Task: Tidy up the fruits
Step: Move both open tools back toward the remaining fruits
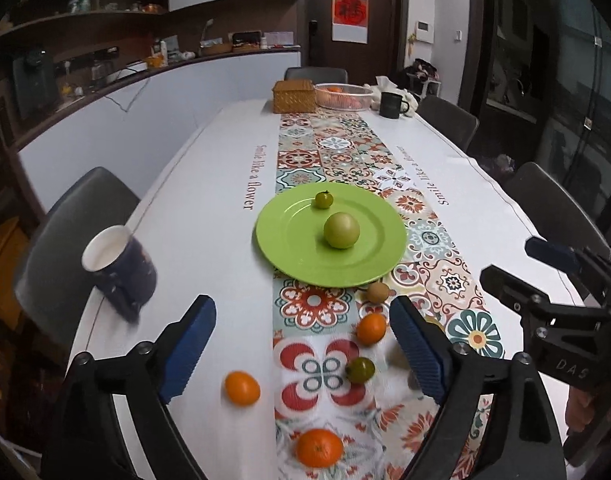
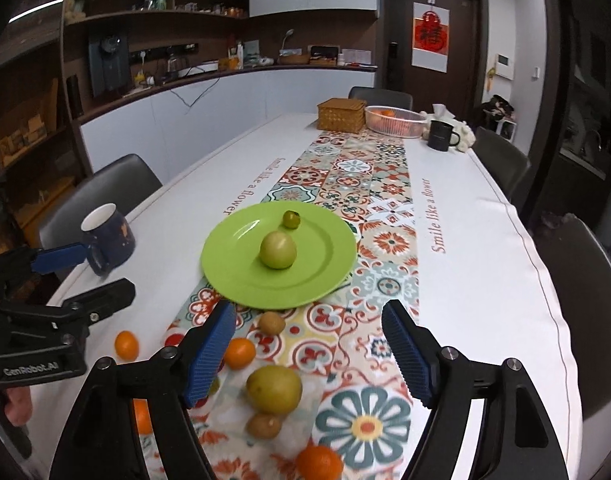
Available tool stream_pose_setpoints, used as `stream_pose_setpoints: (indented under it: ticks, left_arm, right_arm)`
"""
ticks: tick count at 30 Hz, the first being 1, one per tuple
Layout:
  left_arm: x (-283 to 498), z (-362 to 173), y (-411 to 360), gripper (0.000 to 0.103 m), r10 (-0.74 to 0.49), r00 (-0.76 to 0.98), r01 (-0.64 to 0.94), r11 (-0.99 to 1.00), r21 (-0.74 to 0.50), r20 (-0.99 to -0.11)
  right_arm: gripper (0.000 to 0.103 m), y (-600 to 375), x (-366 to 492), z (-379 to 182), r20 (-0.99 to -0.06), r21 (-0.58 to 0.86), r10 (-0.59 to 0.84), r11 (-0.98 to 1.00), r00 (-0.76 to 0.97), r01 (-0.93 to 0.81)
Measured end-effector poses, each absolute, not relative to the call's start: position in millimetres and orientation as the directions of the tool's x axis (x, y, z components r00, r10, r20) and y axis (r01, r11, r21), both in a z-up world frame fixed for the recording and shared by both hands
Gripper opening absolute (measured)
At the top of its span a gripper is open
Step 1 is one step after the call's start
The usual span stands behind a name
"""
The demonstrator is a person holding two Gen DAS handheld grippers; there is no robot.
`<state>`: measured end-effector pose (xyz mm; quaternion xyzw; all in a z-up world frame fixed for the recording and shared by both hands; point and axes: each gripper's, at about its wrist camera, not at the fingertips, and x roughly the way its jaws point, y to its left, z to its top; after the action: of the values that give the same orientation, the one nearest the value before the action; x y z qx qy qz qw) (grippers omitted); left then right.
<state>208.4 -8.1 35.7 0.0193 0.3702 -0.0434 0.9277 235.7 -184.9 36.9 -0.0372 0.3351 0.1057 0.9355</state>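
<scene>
Presently both grippers, left gripper [image 1: 303,350] and right gripper [image 2: 309,354], hang empty, fingers apart, loose fruit beneath, green plate [image 2: 233,280] just beyond.

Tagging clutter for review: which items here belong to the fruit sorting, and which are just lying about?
Job: green plate, two green fruits on it, loose oranges and other fruit on the runner.
Lying about: blue mug, black mug, wicker box.

Two fruits [image 1: 341,230] sit on the plate [image 1: 289,256], mid-table. More fruit [image 2: 274,389] lies before it; a mug [image 1: 119,270] stands left.
</scene>
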Motion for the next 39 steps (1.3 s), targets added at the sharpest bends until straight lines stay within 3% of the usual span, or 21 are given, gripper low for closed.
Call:
stream_pose_setpoints:
  ticks: [10,31,35,39]
  left_arm:
    - [163.5,25.1,-14.2,0.093,-0.014,0.714,0.085,0.994,0.068,-0.7]
    - [154.3,-59.5,-10.5,0.092,0.01,0.543,0.081,0.995,0.065,-0.839]
    - [158.0,-71.6,-9.0,0.088,0.007,0.517,0.084,0.995,0.059,-0.856]
    - [161.4,-79.9,-8.3,0.078,0.001,0.494,0.087,0.995,0.051,-0.869]
  right_arm:
    - [0.076,-200.5,196.9,21.1,-0.679,0.034,0.135,0.988,0.722,-0.153]
    - [0.076,-205.7,181.2,-53.2,-0.818,0.029,0.079,0.995,0.57,-0.096]
    - [0.075,-203.9,186.5,-64.4,-0.826,0.011,0.067,0.995,0.559,-0.102]
    - [0.065,-203.0,192.9,-74.7,-0.838,-0.003,0.057,0.994,0.543,-0.109]
